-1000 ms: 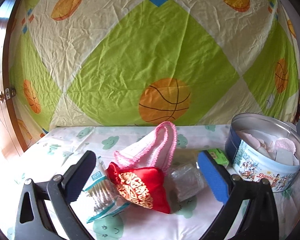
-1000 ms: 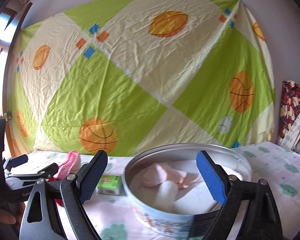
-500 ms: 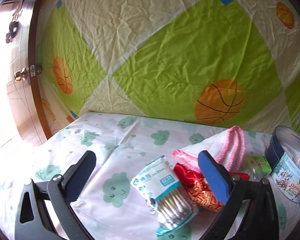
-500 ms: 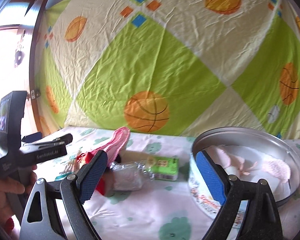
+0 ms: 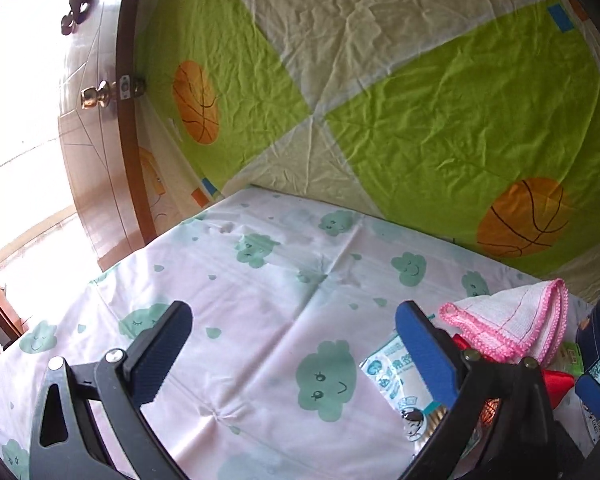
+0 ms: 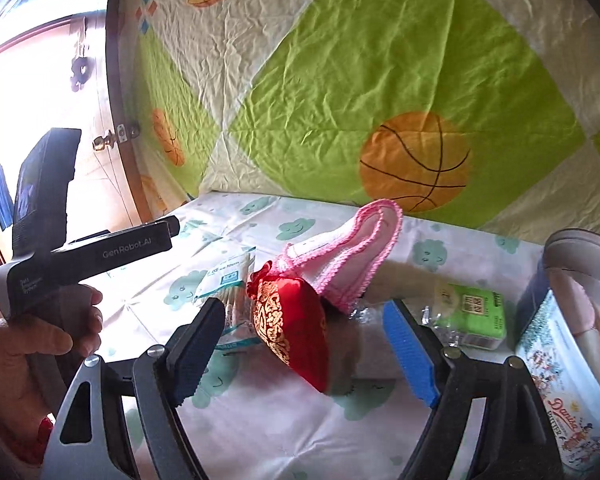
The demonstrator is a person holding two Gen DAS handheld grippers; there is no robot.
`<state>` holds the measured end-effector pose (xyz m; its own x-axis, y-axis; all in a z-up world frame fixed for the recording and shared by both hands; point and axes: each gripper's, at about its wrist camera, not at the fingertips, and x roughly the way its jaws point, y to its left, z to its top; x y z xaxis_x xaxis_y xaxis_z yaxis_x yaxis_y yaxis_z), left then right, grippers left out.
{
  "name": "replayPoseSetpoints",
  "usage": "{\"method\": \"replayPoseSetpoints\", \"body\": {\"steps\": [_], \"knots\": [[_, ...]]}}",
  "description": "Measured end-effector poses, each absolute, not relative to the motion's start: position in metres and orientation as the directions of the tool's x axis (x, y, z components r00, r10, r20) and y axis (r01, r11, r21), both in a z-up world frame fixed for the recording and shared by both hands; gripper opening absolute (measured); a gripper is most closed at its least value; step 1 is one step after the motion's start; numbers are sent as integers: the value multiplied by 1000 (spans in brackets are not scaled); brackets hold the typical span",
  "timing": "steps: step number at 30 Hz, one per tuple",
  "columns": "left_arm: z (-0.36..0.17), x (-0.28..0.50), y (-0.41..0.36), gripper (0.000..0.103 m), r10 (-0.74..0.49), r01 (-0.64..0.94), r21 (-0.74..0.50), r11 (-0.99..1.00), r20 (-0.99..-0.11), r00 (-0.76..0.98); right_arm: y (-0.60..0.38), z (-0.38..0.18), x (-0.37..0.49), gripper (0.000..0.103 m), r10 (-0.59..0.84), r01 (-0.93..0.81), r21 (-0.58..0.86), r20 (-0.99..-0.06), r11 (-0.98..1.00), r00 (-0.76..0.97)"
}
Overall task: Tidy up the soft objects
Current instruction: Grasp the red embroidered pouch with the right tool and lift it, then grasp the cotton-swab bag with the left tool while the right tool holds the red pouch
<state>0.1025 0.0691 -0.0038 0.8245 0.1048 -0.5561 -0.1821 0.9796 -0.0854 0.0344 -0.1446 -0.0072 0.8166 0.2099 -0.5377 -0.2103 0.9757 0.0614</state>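
Cloud-print sheet (image 6: pixel 260 420), right gripper (image 6: pixel 304 354) jaws closing (apart) around red pouch (image 6: pixel 292 332), left gripper (image 5: pixel 296 352) apart, empty

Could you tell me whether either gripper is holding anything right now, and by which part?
Nothing is held. The right gripper stands open around the red pouch; the left gripper is open over bare sheet.

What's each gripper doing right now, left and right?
Left gripper: open, empty.
Right gripper: open, jaws just closing around the red pouch, not gripping.
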Motion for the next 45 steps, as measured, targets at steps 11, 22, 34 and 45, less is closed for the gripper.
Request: {"method": "replayPoseSetpoints", "body": {"steps": [11,22,34,45], "knots": [[-6,106,67,103,101,-172,-71,983,-570,815,-132,-38,85,37,289,-244,165,-693,956,661],[-9,106,52,103,-5,-67,-97,993,-603,797,-161,-10,17,19,415,-324,259,-569,910,710],[-34,107,-9,103,-172,138,-107,985,-706,686,-214,30,-43,19,93,-88,28,-306,996,948],[-47,118,6,45,-197,76,-192,978,-759,620,-224,22,-38,19,108,-66,129,-350,989,931]]}}
